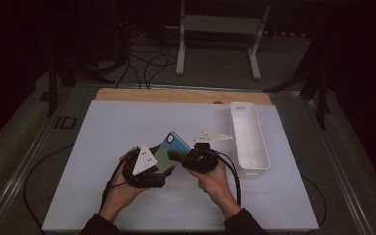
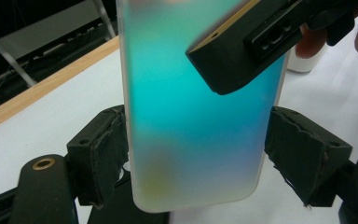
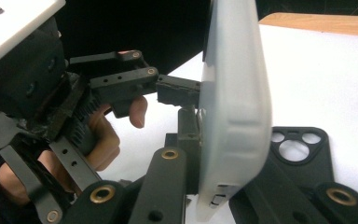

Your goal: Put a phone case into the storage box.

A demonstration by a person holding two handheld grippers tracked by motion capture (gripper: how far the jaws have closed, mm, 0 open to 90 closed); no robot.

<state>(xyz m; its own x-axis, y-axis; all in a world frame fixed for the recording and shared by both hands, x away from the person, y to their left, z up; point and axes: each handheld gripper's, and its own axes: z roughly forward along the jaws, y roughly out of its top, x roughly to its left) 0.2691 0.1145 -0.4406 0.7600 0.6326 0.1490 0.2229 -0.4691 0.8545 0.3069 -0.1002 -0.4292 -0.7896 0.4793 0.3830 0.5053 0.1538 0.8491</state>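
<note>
Teal phone case (image 1: 168,150), upright above counter (image 1: 117,127) near front edge. Left tongs (image 1: 152,164) clamped across its sides; right tongs (image 1: 175,155) closed tight on one long edge. Risk: opposing pulls twisting case, slipping from pads (image 2: 103,154).

Phone case (image 2: 196,130): frosted translucent plastic, smooth, teal-blue sheen. Left gripper (image 2: 196,154) pads: matt black foam, rough, frayed edges. Bin (image 1: 247,139) right of case: glossy white plastic. Table (image 1: 127,95) far edge: bare wood; white mat (image 1: 122,127) matt.
</note>
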